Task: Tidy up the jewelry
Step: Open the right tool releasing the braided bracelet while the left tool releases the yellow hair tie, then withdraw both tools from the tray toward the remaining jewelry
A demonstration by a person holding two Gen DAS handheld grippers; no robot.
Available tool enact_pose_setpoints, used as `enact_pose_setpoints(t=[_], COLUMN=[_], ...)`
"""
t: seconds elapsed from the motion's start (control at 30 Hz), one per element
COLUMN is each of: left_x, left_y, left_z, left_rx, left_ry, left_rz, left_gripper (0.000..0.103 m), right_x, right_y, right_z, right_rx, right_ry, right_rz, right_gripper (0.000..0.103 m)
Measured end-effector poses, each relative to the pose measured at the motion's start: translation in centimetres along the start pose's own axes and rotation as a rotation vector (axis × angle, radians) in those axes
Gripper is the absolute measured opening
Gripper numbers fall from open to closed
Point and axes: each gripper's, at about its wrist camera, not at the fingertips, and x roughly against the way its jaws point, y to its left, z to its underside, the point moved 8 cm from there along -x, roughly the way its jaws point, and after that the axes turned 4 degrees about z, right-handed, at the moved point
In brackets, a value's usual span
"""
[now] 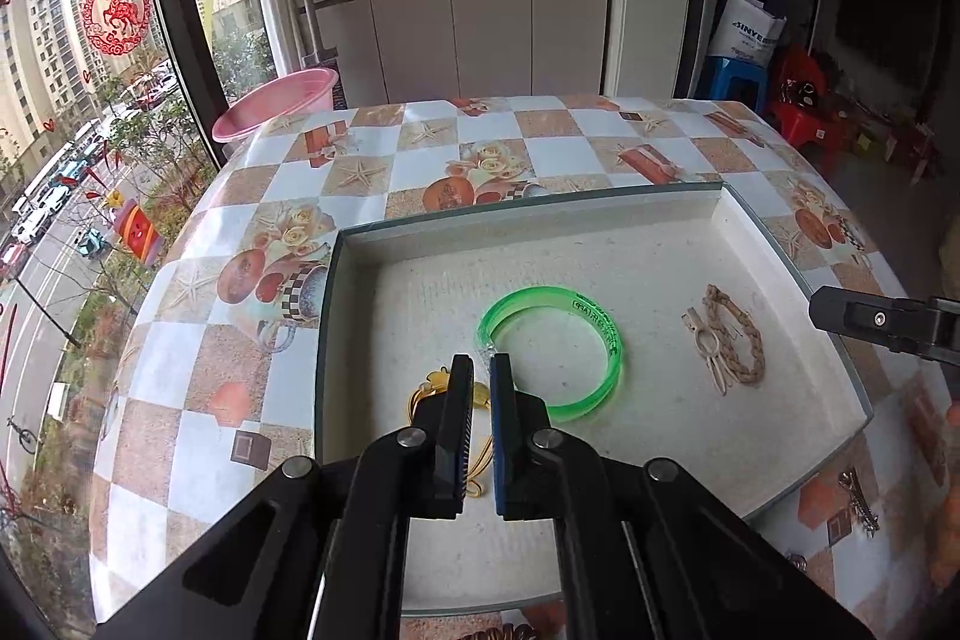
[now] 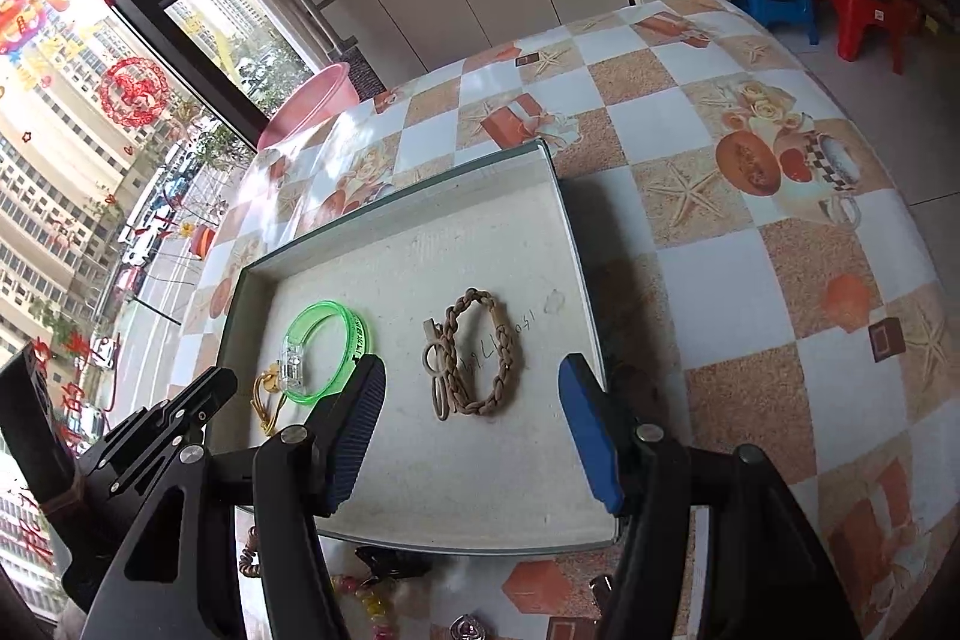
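Table with checkered starfish cloth carries shallow white tray; small trinkets at near edge.

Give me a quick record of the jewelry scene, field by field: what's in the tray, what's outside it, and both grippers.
tray: shallow white tray on a checked tablecloth
in tray: green bangle, braided cord bracelet, gold piece
outside tray: bead string and other small pieces at the near edge, only partly seen
left gripper: shut, nothing visibly held, over the gold piece and bangle
right gripper: open, empty, jaws either side of the braided bracelet, not touching it
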Motion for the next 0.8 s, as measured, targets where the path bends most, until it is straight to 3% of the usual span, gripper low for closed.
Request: enact_pose_setpoints(t=[0.17,0.2,0.23,0.27,0.33,0.47,0.5,0.53,0.7,0.8], left_x=[0.8,0.9,1.0,1.2,1.8,1.8,2.0,2.2,3.8,5.1], left_y=[0.5,0.6,0.6,0.8,1.0,0.8,0.8,0.8,0.9,1.1], left_z=[-0.2,-0.2,-0.1,-0.1,-0.5,-0.7,-0.6,-0.6,-0.3,-0.1], left_rx=[0.029,0.032,0.032,0.038,0.038,0.024,0.024,0.024,0.014,0.026], left_ry=[-0.017,-0.016,-0.013,-0.012,-0.059,-0.059,-0.062,-0.064,-0.092,-0.111], left_rz=[0.001,0.001,-0.002,-0.011,-0.038,-0.033,-0.032,-0.030,-0.021,-0.009], left_gripper=[0.017,0.026,0.050,0.103,0.103,0.103,0.103,0.103,0.103,0.103], right_x=[0.7,1.0,1.2,1.3,1.6,2.2,2.3,2.4,3.4,4.2], right_y=[-0.3,-0.3,-0.2,-0.2,0.0,0.4,0.6,0.7,1.7,2.1], right_z=[-0.1,-0.1,-0.1,-0.1,0.0,0.2,0.3,0.4,0.9,1.1], right_rx=[-0.006,-0.005,-0.004,-0.003,-0.001,0.007,0.006,0.006,0.015,0.017], right_ry=[-0.006,-0.008,-0.011,-0.015,-0.016,-0.017,-0.016,-0.016,-0.019,-0.027], right_rz=[0.001,0.000,-0.001,-0.003,-0.009,-0.016,-0.020,-0.024,-0.052,-0.071], right_gripper=[0.067,0.071,0.073,0.074,0.074,0.075,0.076,0.084,0.086,0.103])
